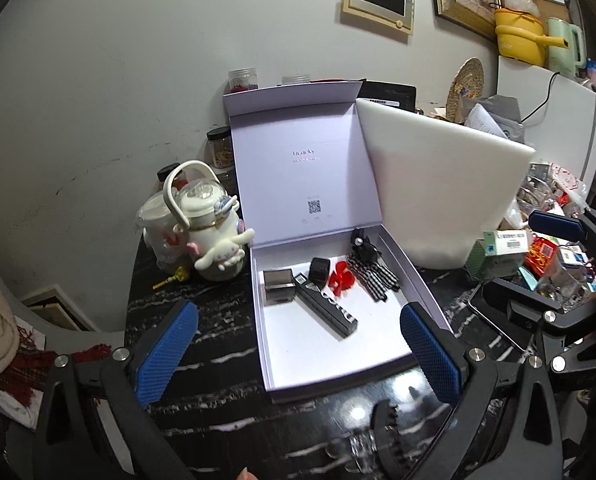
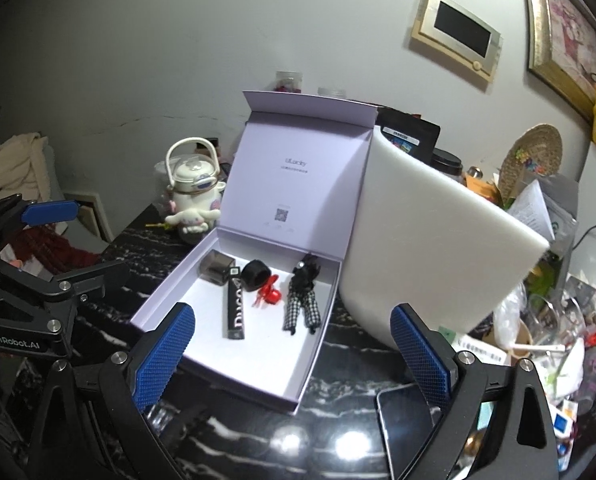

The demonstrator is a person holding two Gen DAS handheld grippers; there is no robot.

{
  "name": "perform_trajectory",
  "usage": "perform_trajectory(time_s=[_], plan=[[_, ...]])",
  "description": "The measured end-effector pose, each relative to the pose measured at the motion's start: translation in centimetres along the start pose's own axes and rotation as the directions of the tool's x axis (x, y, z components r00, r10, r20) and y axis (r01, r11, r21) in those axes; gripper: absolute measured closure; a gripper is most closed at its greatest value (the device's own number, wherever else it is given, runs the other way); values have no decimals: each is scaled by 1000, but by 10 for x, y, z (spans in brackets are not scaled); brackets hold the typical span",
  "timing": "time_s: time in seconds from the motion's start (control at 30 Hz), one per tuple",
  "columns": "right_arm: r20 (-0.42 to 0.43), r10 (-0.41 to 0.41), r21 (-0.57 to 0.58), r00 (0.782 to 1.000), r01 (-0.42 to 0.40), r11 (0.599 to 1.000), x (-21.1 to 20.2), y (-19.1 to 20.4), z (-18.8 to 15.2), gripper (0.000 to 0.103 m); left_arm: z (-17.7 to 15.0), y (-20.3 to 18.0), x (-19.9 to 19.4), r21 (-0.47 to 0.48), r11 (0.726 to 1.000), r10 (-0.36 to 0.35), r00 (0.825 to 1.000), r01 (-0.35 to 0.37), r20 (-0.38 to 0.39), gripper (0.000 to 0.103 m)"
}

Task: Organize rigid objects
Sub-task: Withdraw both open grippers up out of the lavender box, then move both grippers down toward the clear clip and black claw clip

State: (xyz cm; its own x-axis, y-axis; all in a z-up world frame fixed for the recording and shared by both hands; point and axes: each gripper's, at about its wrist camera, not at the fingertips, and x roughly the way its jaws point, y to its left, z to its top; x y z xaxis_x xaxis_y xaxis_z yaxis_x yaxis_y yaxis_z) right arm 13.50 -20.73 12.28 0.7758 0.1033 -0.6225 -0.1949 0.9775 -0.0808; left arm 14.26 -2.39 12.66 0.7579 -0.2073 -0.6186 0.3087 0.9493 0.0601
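While both grippers hang above the black marbled table (image 1: 226, 364), neither carries anything. The left gripper (image 1: 298, 352) stands with its blue fingers (image 1: 166, 352) spread wide, and the right gripper (image 2: 294, 354) is spread just as wide, its blue pads (image 2: 164, 354) framing the near edge of the lilac box (image 2: 166, 292).

That box sits at the table's centre with its lid (image 1: 298, 168) raised upright at the 12 o'clock side. All the task's items lie inside, gathered toward the far end of the tray. A small metallic cube (image 1: 278, 286) rests at the 10 o'clock corner. Touching its right side, a long black bar (image 1: 323, 304) with white lettering runs diagonally toward 5 o'clock. A black rounded case (image 1: 319, 269) lies just beyond the bar, near 12 o'clock. A red clip (image 1: 341, 278) sits just right of the case, and a black-and-white checked fabric piece (image 1: 371, 274) with a dark top stretches along the 2 o'clock side. The near half of the tray floor is bare white.

At the box's 9 o'clock stands a white character kettle (image 1: 210, 232) with a looped handle. At its 3 o'clock leans a white plastic board (image 1: 437, 184), resting against the lid's edge. A phone (image 2: 407, 420) lies flat at 5 o'clock in the right wrist view.
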Motion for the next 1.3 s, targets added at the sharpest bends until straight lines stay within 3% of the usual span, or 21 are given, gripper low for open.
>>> perform_trajectory(time_s=[0.47,0.6,0.93,1.3], plan=[[6,23,-6,1000,-23,1000,-38,27,-38,2,-47,3,-29,-50,999,-24,999,23,-37,0],[-12,42,-3,999,-42,999,-38,34,-52,2,-61,-1,-31,-23,1000,-21,998,20,-56,0],[-17,84,34,996,-84,996,-37,44,-86,2,-92,-4,-21,-20,999,-34,993,32,-113,0],[-108,164,59,980,-158,986,-12,56,-123,2,-124,-8,3,-37,998,-47,981,41,-190,0]])
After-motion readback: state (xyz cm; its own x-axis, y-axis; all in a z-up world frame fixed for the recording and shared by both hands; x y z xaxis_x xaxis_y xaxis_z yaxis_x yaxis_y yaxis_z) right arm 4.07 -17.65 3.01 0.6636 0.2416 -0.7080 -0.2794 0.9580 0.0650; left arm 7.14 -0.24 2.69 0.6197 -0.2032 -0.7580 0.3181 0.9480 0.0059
